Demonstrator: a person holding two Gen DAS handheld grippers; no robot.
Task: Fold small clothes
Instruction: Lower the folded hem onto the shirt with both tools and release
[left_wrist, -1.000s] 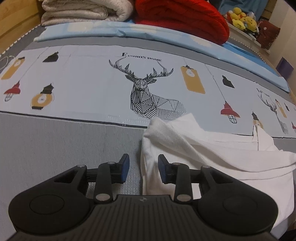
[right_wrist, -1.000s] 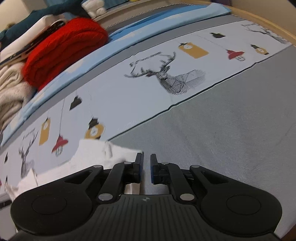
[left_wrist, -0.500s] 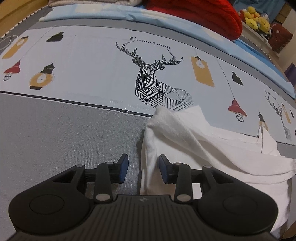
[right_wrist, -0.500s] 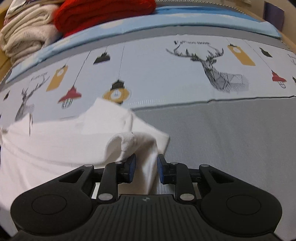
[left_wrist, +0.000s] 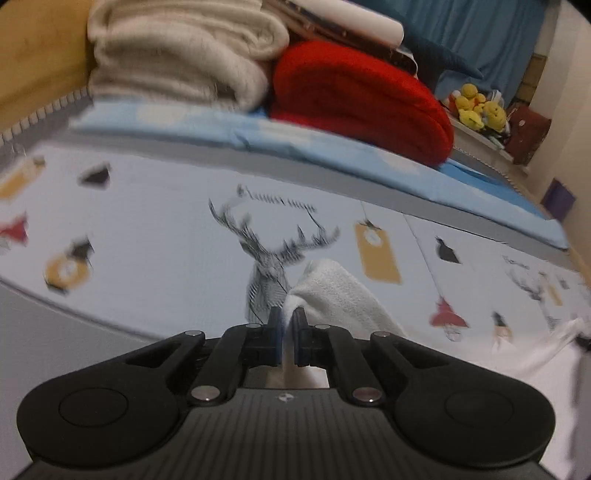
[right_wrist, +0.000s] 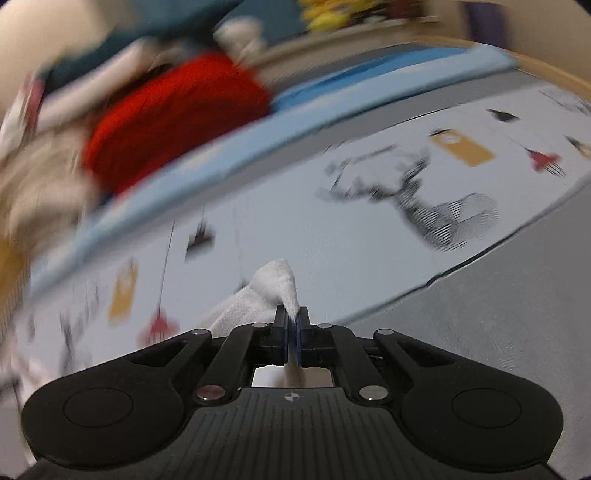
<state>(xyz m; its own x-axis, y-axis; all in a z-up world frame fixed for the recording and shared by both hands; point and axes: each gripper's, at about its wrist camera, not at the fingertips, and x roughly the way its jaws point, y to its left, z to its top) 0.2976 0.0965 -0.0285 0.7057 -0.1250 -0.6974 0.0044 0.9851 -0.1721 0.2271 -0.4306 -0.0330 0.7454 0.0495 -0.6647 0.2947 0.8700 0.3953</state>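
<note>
Red blanket (left_wrist: 362, 107) at twelve o'clock, left view alone shows yellow toys (left_wrist: 478, 110); left gripper (left_wrist: 287, 325) and right gripper (right_wrist: 291, 328) have just clamped on the white garment (left_wrist: 340, 295)

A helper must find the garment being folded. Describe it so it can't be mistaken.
On the bed, find the sheet printed with deer and lanterns. The white garment lies on it in front of the folded red blanket and cream blanket. It alone is plain white, pinched in both tongs.
</note>
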